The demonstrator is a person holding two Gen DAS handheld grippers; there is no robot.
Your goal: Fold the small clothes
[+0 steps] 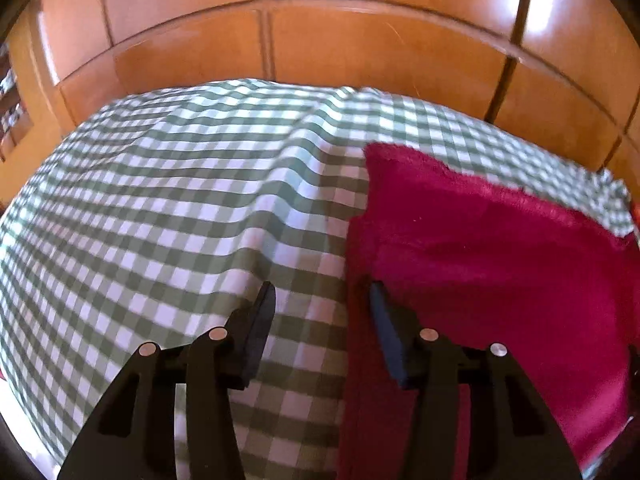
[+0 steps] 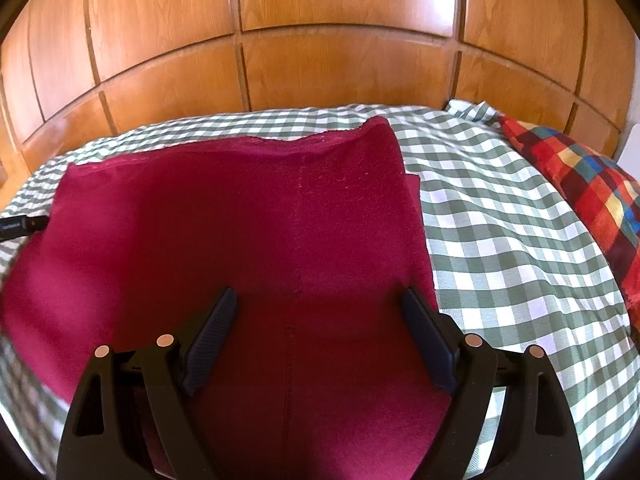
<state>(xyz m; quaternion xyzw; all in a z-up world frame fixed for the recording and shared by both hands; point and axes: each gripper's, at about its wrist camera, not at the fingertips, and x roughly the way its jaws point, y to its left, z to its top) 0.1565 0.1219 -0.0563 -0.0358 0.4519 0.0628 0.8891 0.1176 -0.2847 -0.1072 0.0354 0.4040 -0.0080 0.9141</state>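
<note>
A dark red fleece garment (image 2: 248,220) lies flat on a green-and-white checked sheet (image 2: 500,240). In the left wrist view the garment (image 1: 500,248) fills the right side. My left gripper (image 1: 322,292) is open and empty, straddling the garment's left edge, with one finger over the sheet and the other over the red cloth. My right gripper (image 2: 318,300) is open and empty, above the near part of the garment close to its right edge.
A wooden panelled wall (image 2: 340,60) stands behind the bed. A red, blue and yellow plaid cloth (image 2: 580,192) lies at the right. A black cable end (image 2: 20,228) shows at the garment's left. The sheet (image 1: 160,200) has wrinkles left of the garment.
</note>
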